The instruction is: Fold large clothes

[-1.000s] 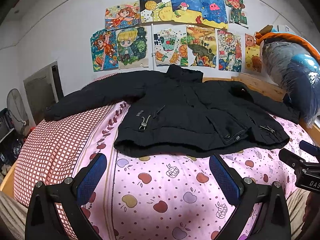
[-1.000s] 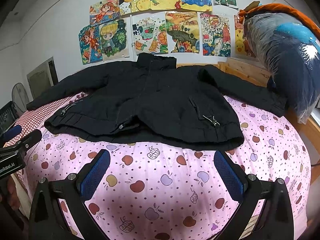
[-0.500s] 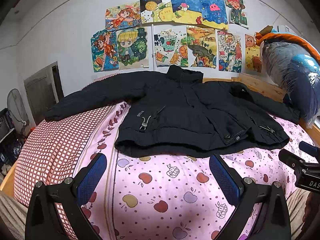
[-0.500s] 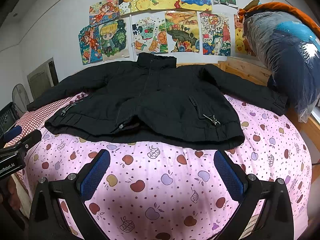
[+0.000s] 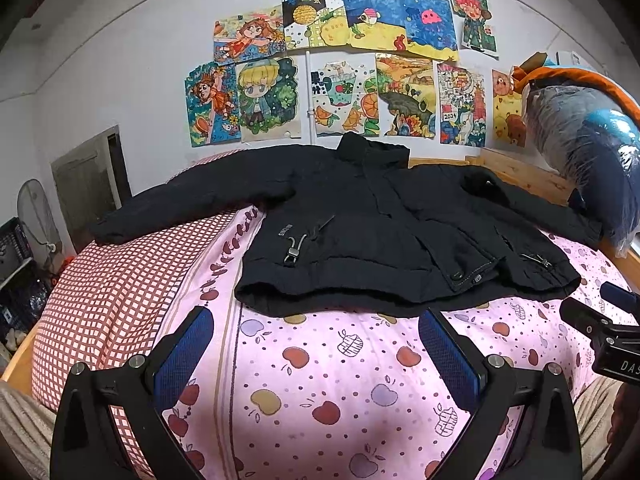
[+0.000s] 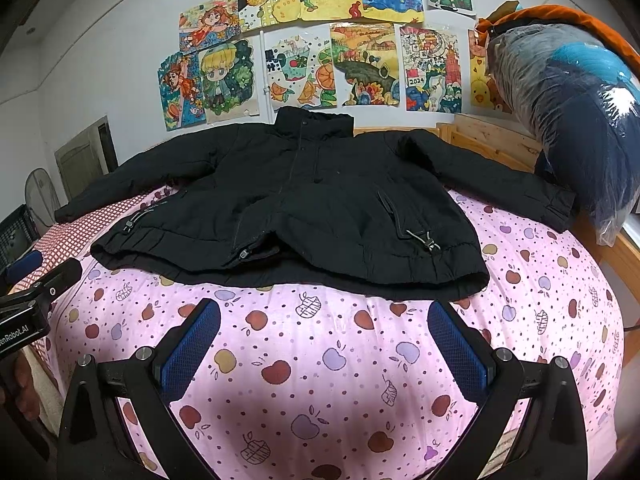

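The black jacket [image 5: 384, 236] lies spread flat on the far half of the bed [image 5: 320, 364], sleeves out left and right. Both the left gripper [image 5: 316, 344] and right gripper [image 6: 324, 340] gape wide, holding nothing, near the hem. A shallow pinch could likely catch only the top layer of the puffy hem, so the fold drags crooked.

Left wrist view: looks low over the bed's near edge, facing the wall of drawings [image 5: 352, 68], a little left of the jacket [image 5: 380, 232].
Right wrist view: same direction, a little further right, near the quilt [image 6: 340, 360].
Shared: the jacket, the quilt, the drawings; each view catches the other gripper at its side edge.
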Demonstrator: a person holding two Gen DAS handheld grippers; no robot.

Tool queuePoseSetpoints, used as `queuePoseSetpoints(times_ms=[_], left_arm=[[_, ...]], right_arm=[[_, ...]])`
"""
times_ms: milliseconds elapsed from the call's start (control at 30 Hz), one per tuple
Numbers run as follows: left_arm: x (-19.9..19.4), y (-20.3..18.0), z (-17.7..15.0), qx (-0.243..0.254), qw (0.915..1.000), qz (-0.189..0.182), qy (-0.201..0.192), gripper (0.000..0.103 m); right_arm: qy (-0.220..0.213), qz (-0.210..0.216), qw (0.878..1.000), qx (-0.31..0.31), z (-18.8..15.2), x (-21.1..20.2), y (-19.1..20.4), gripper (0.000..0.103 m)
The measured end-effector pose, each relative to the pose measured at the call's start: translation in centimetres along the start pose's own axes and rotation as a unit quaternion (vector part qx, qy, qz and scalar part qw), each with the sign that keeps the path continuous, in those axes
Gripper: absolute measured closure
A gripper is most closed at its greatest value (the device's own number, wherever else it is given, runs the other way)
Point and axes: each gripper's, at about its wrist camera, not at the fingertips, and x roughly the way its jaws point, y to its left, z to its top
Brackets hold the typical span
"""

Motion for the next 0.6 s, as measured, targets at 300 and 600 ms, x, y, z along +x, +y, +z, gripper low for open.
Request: queuePoseSetpoints(times_ms=[300, 600], left_arm=[[0.2, -0.2, 0.6, 0.005, 0.9999, 0.014, 0.000, 0.000], [1.7, -1.5, 2.4, 0.022, 0.9995, 0.013, 0.016, 0.000]], right_arm=[[0.001, 0.006, 1.000, -0.002, 0.3, 0.2, -0.1, 0.001], [0.002, -0.017, 1.000, 0.008, 1.7, 0.9, -1.1, 0.001]])
